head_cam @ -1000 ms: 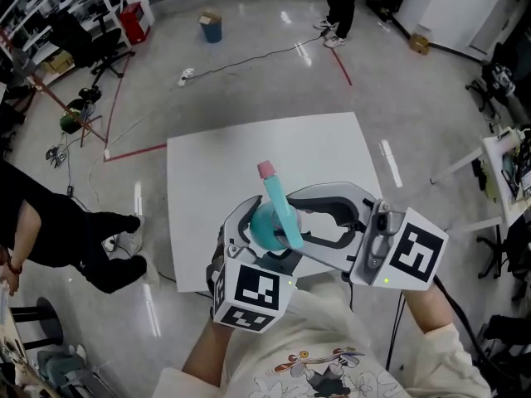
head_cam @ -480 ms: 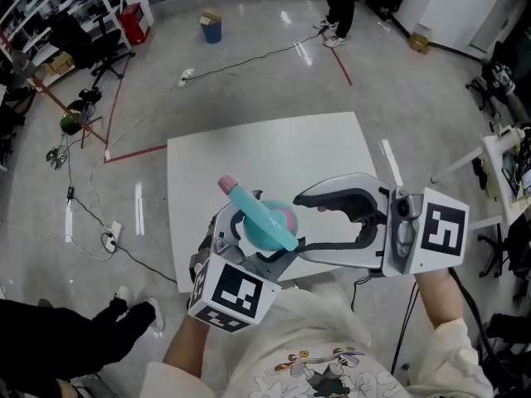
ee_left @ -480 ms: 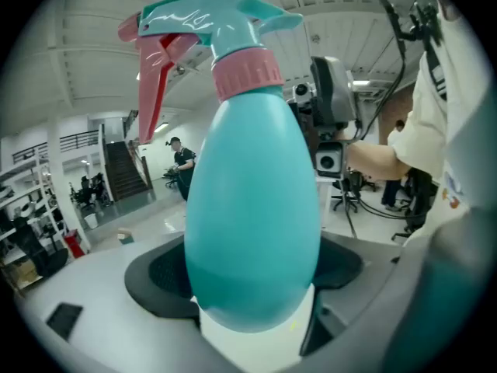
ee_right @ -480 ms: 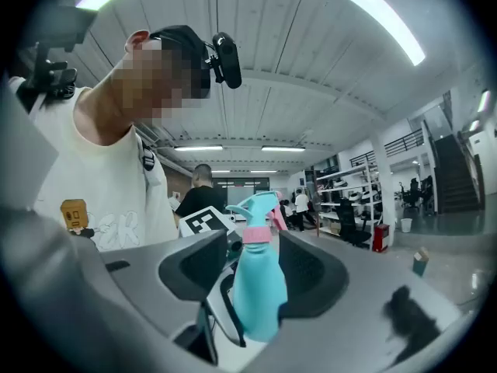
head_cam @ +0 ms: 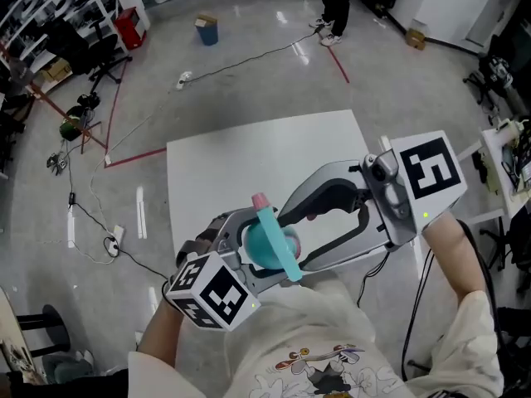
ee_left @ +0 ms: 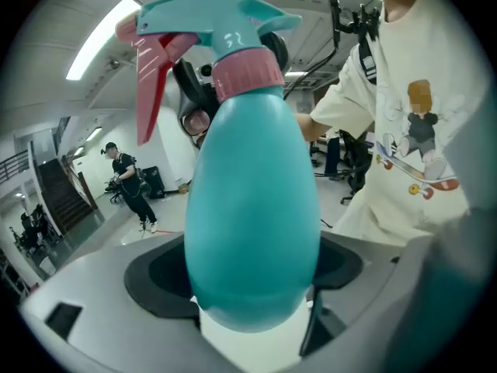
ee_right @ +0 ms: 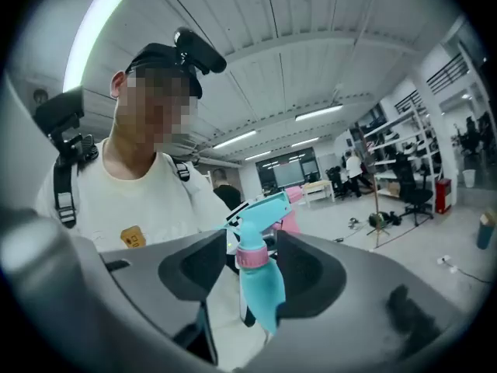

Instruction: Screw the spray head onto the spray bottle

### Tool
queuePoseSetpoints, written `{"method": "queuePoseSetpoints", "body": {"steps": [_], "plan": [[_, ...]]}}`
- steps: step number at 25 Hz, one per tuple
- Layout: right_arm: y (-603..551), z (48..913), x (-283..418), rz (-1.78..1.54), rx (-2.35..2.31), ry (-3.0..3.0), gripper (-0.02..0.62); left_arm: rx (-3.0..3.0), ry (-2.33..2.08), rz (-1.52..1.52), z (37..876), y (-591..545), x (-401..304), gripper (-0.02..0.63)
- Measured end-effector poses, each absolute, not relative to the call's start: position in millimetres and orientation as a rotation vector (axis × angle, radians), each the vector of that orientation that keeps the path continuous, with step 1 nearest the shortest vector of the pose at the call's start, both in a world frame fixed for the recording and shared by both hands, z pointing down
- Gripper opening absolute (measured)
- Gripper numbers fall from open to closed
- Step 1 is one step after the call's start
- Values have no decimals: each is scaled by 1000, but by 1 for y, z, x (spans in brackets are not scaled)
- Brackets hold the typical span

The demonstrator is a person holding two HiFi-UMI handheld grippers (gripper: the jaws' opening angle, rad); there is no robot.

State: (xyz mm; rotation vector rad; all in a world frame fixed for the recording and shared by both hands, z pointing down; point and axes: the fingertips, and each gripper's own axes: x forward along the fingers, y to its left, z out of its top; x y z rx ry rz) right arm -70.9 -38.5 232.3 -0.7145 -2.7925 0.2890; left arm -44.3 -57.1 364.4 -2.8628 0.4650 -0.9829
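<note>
Spray bottle (ee_left: 252, 208), teal and egg-shaped, is held in the air close to the person's chest, above the near edge of the white bench (head_cam: 216, 164) and not resting on it. Spray head (ee_left: 225, 33) sits on the bottle's neck: teal top, pink collar (ee_left: 247, 72) at the join, translucent pink trigger (ee_left: 151, 76) hanging down on one side. Whether the collar is threaded fully home cannot be told.

Left hand-held gripper (head_cam: 259, 251) is clenched on the bottle's lower body; its own view shows the teal belly filling the gap, with both pads against it.

Right hand-held gripper (ee_right: 251, 259) reaches in from the right of the head view toward the bottle's top. Its jaws have just been opening. The collar and neck stand between them, with a sliver of daylight on either side, so the pads are released and not pressing.

Marker cubes: the left one (head_cam: 211, 293) is low, near the person's forearm; the right one (head_cam: 427, 171) is higher, out past the bench's right edge.

Below both grippers is a cream T-shirt (head_cam: 315, 363) with a cartoon print.

Farther out is a glossy grey floor with red tape lines (head_cam: 133, 152), a trailing cable (head_cam: 249, 59) and a blue bin (head_cam: 206, 30). A second person (head_cam: 336, 7) stands at the far end of the room.
</note>
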Motion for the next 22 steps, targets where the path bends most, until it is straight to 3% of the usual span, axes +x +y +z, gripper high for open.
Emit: {"method": "queuePoseSetpoints", "body": {"steps": [8,11,22], "plan": [[-10,242,-74,297,-1048,-2622,196,-2901,219,-960,368,-31,-39,426],[-11,241,-74,248,-1064,-2645,135,-2939,190,-930,366,-30,-33,426],[-41,199,-52,284,-1015,-2966,130,-3250,54,-572,316,-34,-1,426]]}}
